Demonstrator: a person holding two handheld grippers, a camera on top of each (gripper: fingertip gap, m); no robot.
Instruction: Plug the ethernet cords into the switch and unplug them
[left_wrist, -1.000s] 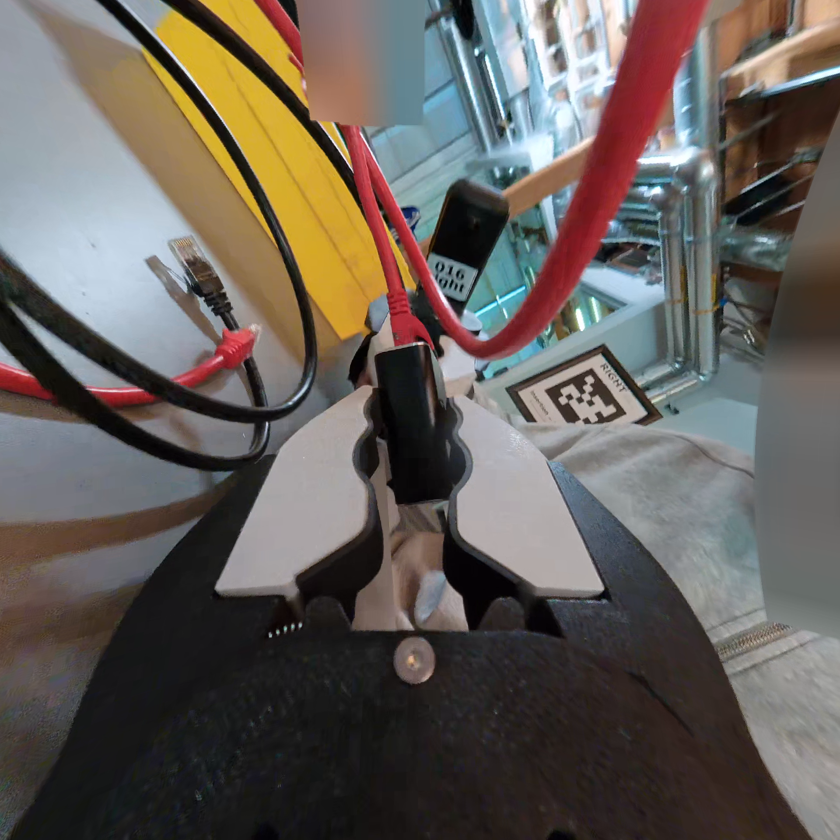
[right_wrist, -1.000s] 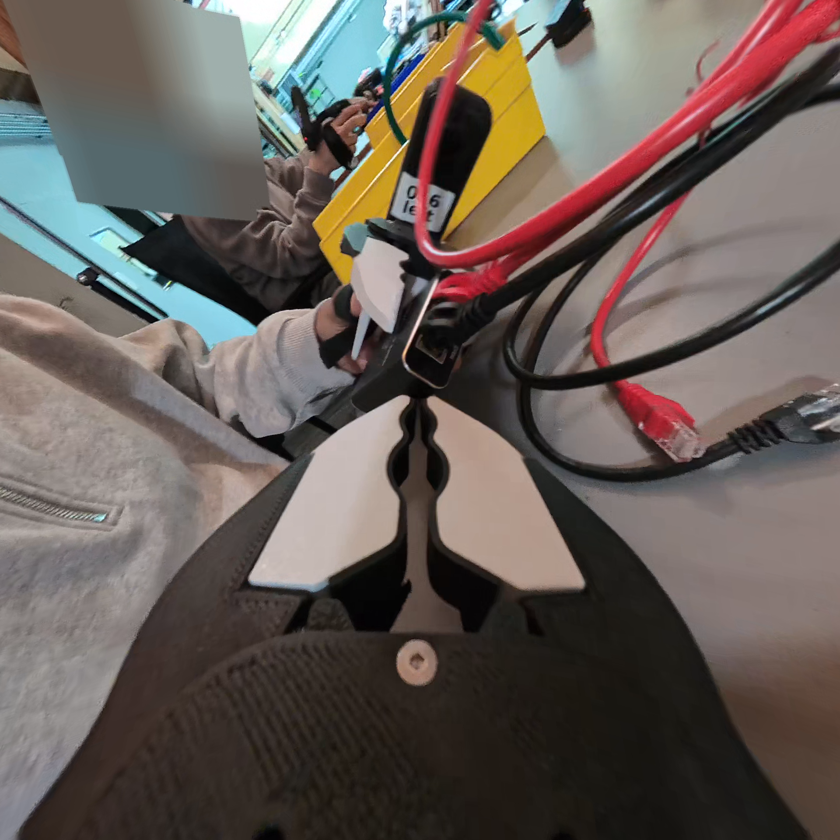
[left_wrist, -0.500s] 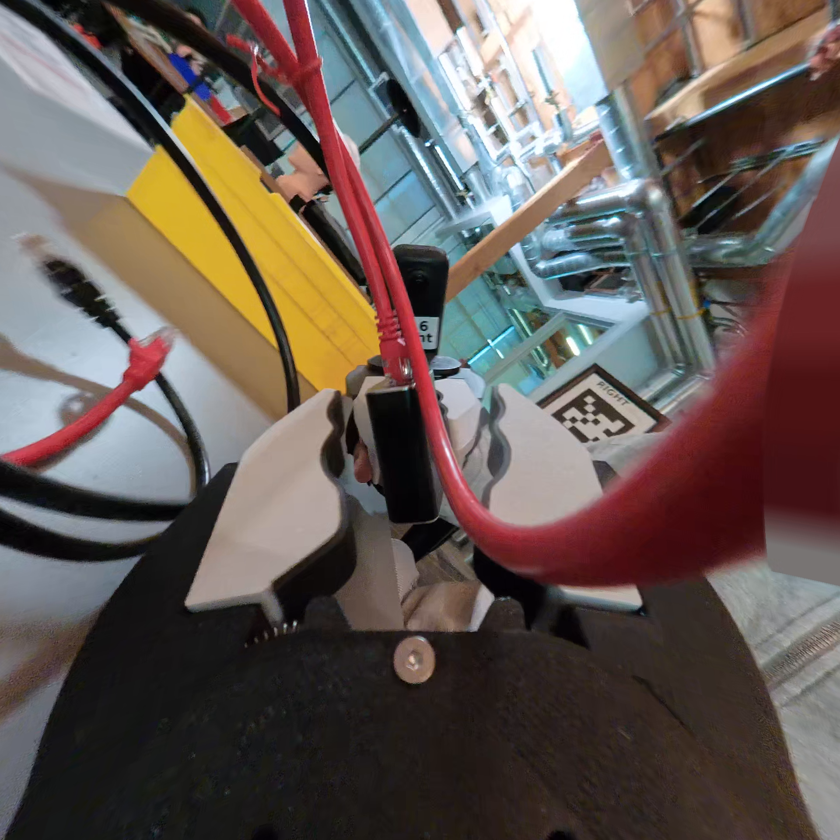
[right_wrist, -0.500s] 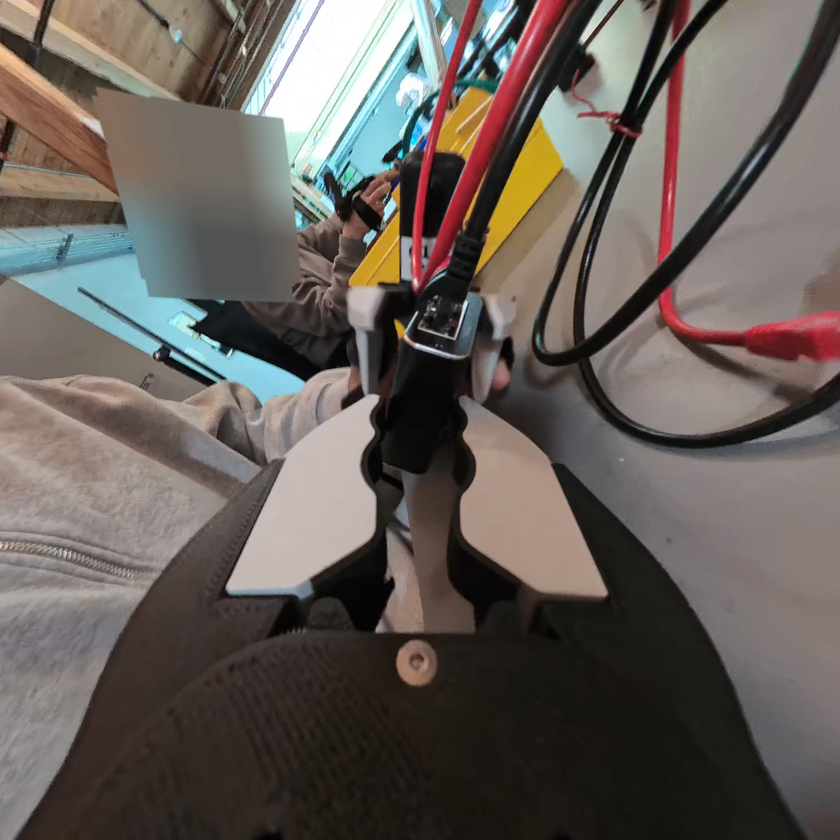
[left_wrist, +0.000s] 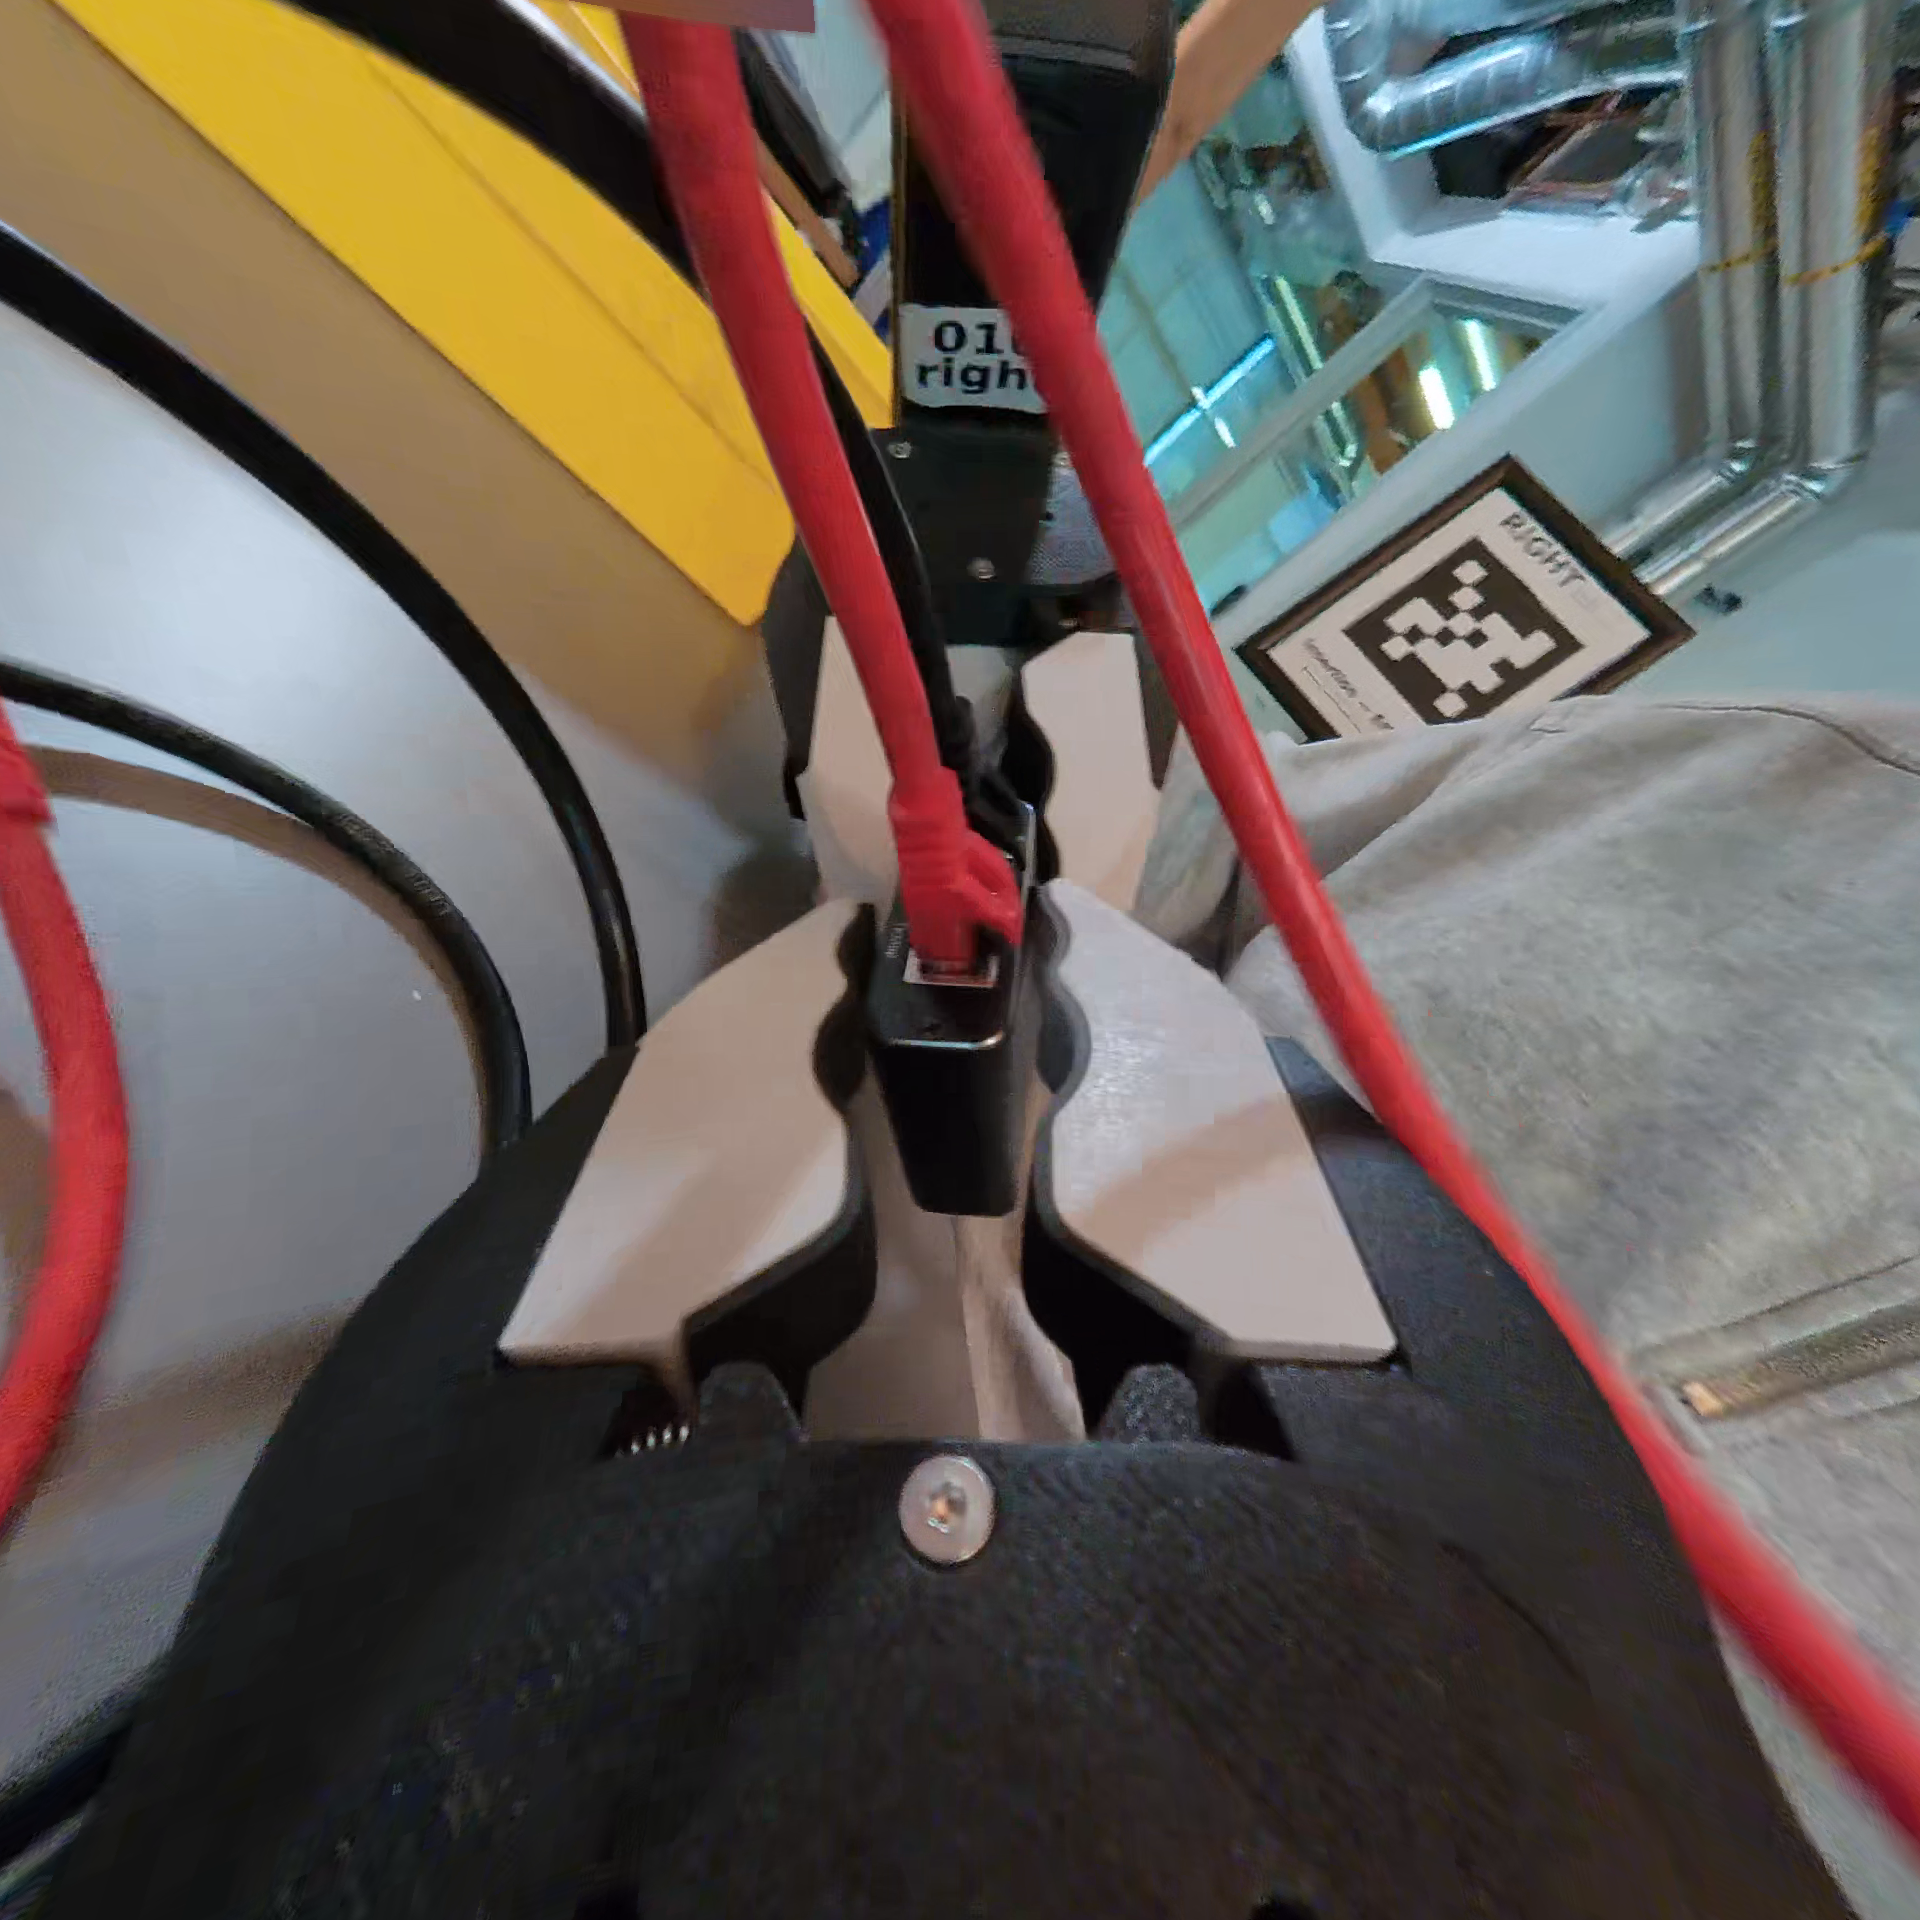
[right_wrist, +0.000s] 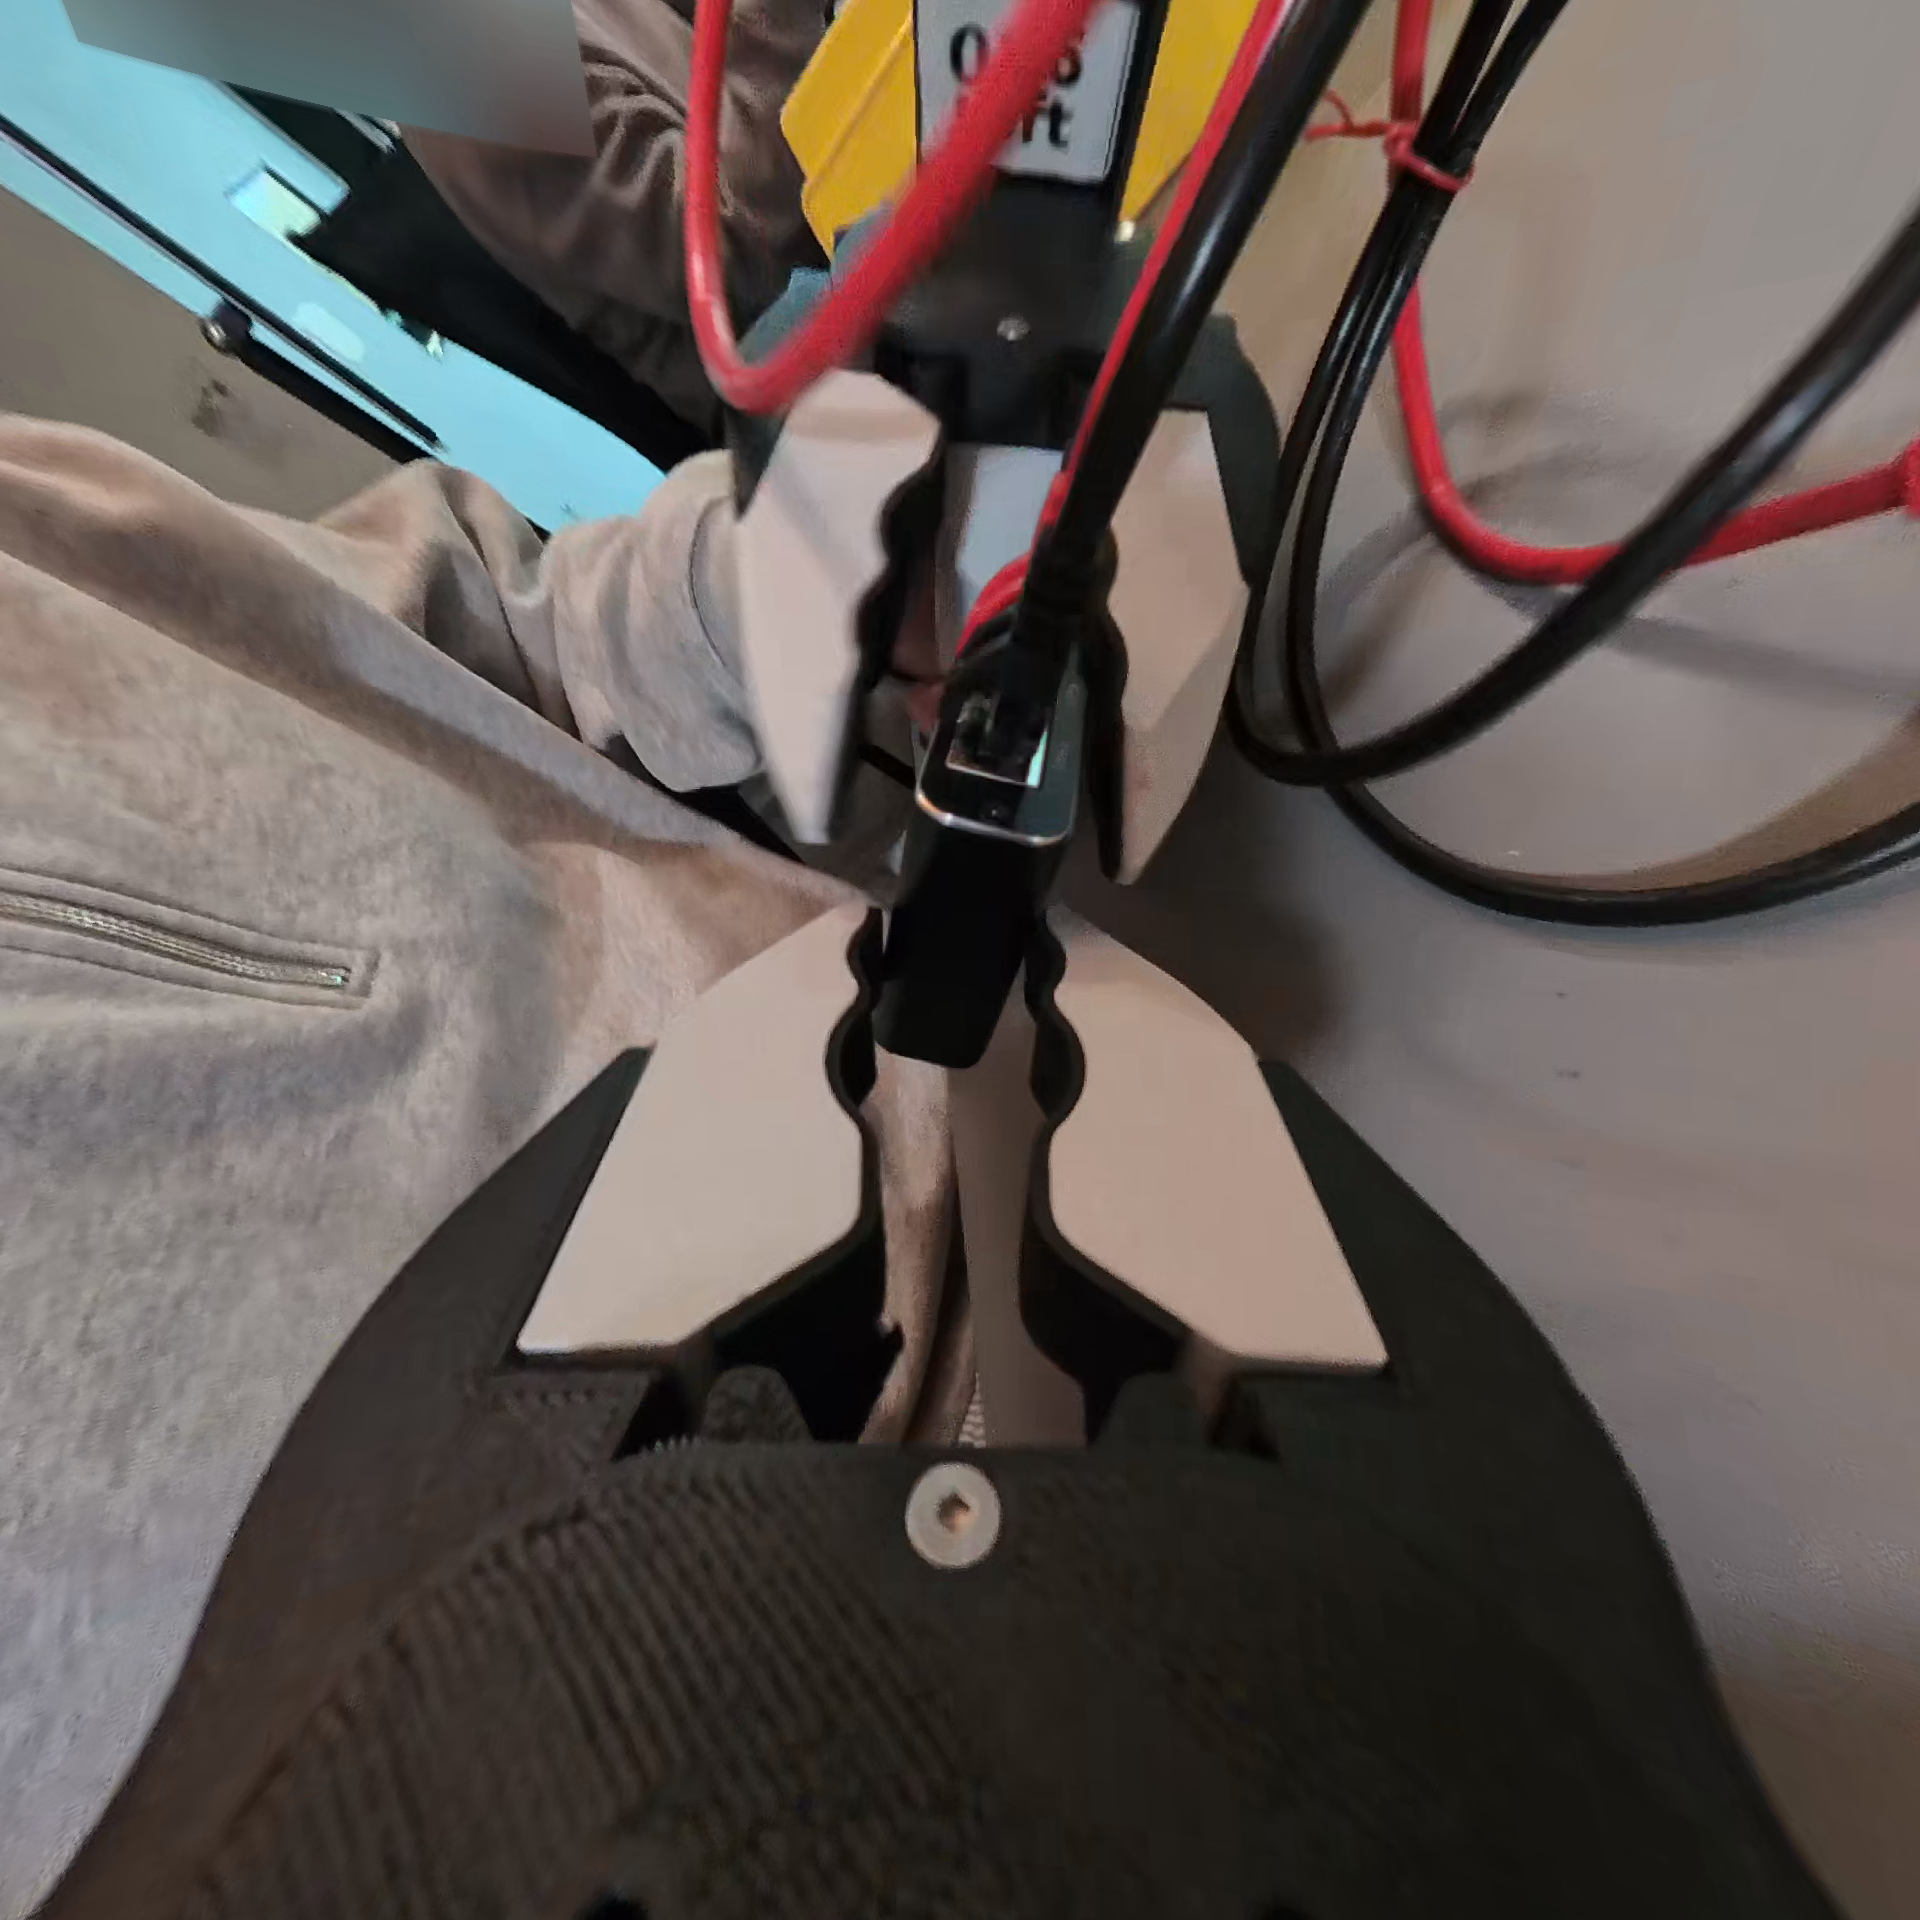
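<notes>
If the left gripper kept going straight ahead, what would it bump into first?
Probably the right gripper, facing it just beyond the black switch that the left gripper clamps. How far off is unclear.

One switch (left_wrist: 948, 1081), two grippers, two red cords (left_wrist: 769, 416), one yellow bin (left_wrist: 499, 270).

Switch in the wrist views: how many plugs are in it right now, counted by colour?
Red plug: 1
Black plug: 1
Total: 2
</notes>
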